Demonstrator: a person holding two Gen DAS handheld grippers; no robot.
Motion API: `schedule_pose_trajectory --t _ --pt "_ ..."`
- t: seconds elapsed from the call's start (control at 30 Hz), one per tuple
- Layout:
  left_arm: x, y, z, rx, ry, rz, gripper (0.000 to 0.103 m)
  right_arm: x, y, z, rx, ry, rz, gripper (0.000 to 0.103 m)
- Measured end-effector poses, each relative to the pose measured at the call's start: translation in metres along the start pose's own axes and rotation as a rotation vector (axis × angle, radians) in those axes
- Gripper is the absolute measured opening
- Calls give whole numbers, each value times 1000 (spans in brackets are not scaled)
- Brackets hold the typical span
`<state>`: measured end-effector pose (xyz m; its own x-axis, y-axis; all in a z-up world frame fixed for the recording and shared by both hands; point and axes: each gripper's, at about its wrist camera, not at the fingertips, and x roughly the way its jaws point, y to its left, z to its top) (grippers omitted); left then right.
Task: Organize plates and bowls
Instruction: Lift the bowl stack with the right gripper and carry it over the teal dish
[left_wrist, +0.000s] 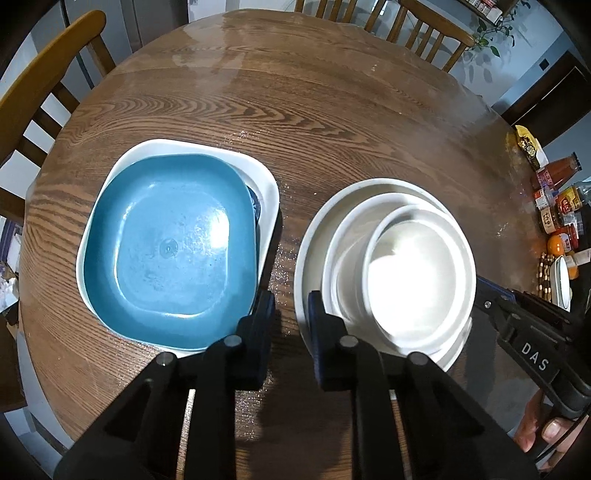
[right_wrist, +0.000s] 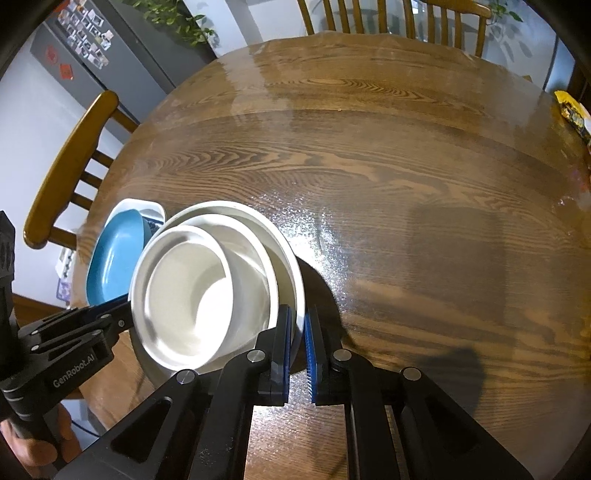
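left wrist: dark dish (left_wrist: 255, 201) mostly under blue plate (left_wrist: 170, 251)

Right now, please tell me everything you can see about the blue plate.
The blue plate is a rounded square with a raised rim and a shallow flat well, glossy like plastic or glazed ceramic. It is empty, with faint speckles. It lies nearly flat inside a larger white square dish, on something dark. The left claw is open beside it.

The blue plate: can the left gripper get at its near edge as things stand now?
Probably yes. The left gripper is open just beside the blue plate, which lies uncovered on top of the white square plate; the stack of white bowls stands apart.
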<state>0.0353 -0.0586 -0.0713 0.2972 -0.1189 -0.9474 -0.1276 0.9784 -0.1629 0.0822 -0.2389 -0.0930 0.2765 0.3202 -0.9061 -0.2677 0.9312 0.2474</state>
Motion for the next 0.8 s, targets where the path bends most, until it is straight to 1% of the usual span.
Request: schedule_pose_trajectory --t 0.1,0.3,0.33,0.37,0.47,0.6,0.8 --pt "0 0 0 1 0 3 14 0 0 0 0 0 -1 11" --pt "1 -8 1 30 2 53 14 0 1 -1 -1 1 5 11" --pt "1 -8 1 33 4 54 13 0 1 -1 -1 2 9 11" --pt "1 -9 2 38 11 47 8 0 0 -2 0 2 13 11" --pt "2 -13 3 50 18 48 4 0 -2 -2 0 4 20 11" --pt "3 -11 5 34 30 38 3 -1 -4 -2 1 4 33 11" --pt "2 -15 2 30 25 40 3 -1 -4 -2 -2 3 34 11"
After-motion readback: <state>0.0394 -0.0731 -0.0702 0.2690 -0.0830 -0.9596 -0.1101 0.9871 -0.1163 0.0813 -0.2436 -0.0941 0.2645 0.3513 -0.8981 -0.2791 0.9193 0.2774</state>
